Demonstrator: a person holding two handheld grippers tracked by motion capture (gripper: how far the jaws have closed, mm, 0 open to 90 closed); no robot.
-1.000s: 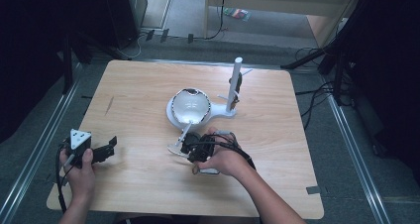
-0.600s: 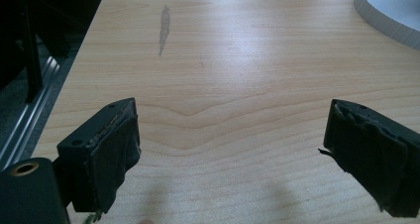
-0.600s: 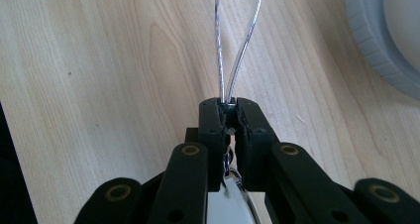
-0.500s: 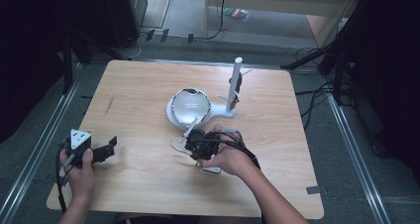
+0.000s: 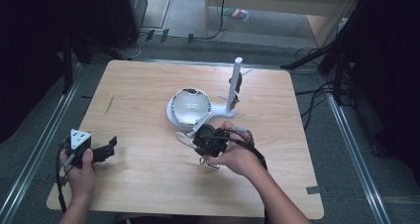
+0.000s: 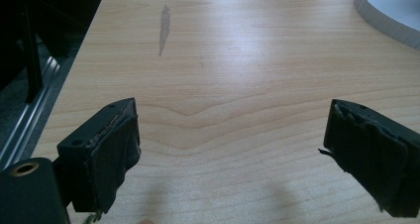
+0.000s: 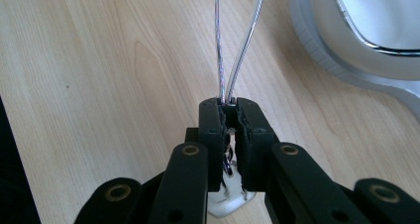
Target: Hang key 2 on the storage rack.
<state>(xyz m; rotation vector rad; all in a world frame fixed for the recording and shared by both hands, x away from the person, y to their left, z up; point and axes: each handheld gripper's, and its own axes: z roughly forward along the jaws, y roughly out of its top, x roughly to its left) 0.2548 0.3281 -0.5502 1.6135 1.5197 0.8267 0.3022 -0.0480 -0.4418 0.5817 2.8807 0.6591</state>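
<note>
Since a second ago the right claw (image 7: 228, 106) has lifted slightly, clamped on a thin wire loop (image 7: 236, 40) beside the white stand (image 5: 190, 107) — the left claw (image 6: 233, 149) rests wide and empty on the tabletop (image 5: 148, 184). The step looks like carrying the loop; next calls for steady aim toward the stand. The loop is shiny, slender, bent double.

A thin clear cable loop (image 7: 236, 40) is pinched between closed black jaws, stretching forward above the wooden table, beside the white stand.
</note>
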